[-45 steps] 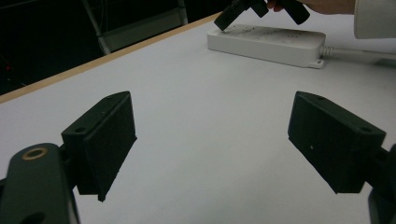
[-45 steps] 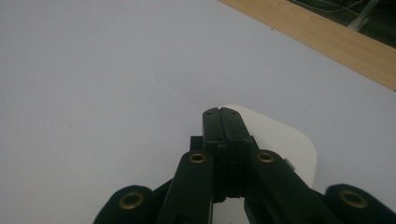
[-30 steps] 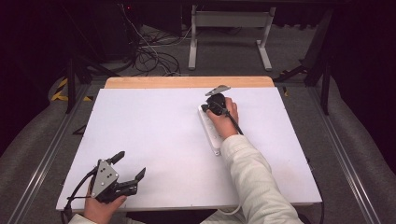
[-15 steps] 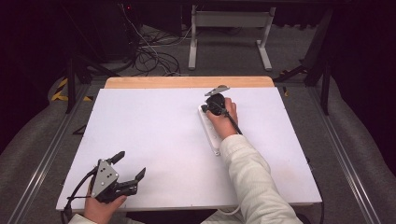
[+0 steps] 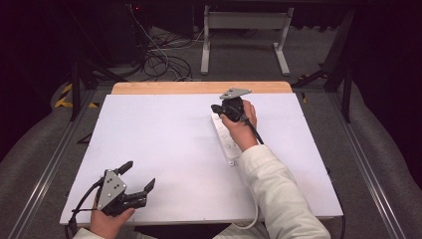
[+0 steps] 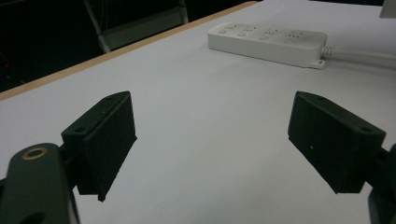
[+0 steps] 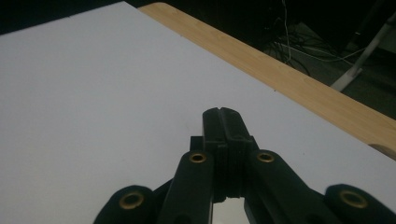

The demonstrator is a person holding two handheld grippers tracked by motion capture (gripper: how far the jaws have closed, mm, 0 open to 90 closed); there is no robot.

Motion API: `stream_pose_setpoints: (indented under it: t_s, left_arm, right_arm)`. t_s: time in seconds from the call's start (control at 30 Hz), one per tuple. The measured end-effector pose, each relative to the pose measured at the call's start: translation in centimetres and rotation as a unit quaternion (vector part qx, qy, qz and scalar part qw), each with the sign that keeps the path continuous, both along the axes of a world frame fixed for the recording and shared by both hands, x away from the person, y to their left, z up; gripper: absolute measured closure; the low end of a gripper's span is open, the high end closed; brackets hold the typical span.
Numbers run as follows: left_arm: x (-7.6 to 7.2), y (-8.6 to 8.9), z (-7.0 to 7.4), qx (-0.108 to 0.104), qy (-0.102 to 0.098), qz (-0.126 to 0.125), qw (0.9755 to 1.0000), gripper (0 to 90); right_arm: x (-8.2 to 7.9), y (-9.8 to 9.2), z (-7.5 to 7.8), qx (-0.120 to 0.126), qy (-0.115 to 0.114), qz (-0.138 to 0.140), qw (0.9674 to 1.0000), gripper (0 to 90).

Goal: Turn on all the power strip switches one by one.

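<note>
Over the far end of the long white plastic power strip (image 5: 225, 137) we hold our right gripper (image 5: 218, 108) pinched empty, likely for pressing switches, while our left gripper (image 5: 138, 180) waits wide near the table's (image 5: 164, 139) front edge.

The left black two-jaw tongs (image 5: 137, 175), held low at the near left corner, have their jaws spread wide with nothing between them. The right black tongs (image 5: 217, 108), at the end of an outstretched white-sleeved forearm (image 5: 278, 194), have jaws pressed flat together.
</note>
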State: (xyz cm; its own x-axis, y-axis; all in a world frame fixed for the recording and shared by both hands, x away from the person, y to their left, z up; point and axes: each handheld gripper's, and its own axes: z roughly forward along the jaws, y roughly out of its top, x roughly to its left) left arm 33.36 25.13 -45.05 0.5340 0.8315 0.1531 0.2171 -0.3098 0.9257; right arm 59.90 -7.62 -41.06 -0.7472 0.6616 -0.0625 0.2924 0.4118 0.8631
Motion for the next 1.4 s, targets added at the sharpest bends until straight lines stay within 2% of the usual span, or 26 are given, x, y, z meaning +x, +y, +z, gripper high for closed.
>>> stream_pose_setpoints:
  t_s: [0.07, 0.1, 0.13, 0.37, 0.57, 0.77, 0.93, 1.23, 1.4]
  left_arm:
    - [-0.1, 0.0, 0.1, -0.001, -0.003, 0.0, 1.0, 15.3]
    - [-0.1, 0.0, 0.1, 0.001, -0.005, 0.001, 1.0, 15.3]
    - [-0.2, -0.1, 0.1, -0.001, -0.003, 0.001, 1.0, 15.3]
    - [-0.1, -0.1, 0.1, 0.0, -0.004, 0.002, 1.0, 15.3]
    - [-0.1, -0.1, 0.1, 0.001, -0.004, 0.003, 1.0, 15.3]
    - [-0.1, -0.1, 0.1, 0.003, -0.005, 0.002, 1.0, 15.3]
    - [-0.1, -0.1, 0.1, 0.001, -0.005, 0.0, 1.0, 15.3]
    - [-0.1, -0.1, 0.2, 0.001, -0.004, 0.0, 1.0, 15.3]
    - [-0.1, -0.1, 0.2, 0.0, -0.005, -0.001, 1.0, 15.2]
  right_arm:
    - [-0.7, -0.4, 0.7, 0.011, 0.002, 0.001, 0.9999, 88.4]
    - [-1.0, -0.6, 1.1, 0.016, 0.004, 0.002, 0.9999, 80.8]
    - [-1.4, -0.9, 1.5, 0.016, 0.004, 0.004, 0.9999, 78.1]
    - [-4.9, -2.6, 4.7, 0.042, -0.025, 0.03, 0.9983, 50.7]
    - [-7.6, -4.6, 6.0, 0.057, -0.039, 0.039, 0.9969, 36.2]
    - [-9.9, -6.8, 6.0, 0.061, -0.04, 0.045, 0.9963, 29.9]
    - [-11.6, -9.0, 5.7, 0.077, -0.037, 0.05, 0.9951, 26.8]
    - [-14.0, -12.2, 4.0, 0.095, -0.035, 0.055, 0.9933, 22.3]
    - [-15.0, -13.6, 2.4, 0.086, -0.027, 0.058, 0.9942, 19.9]
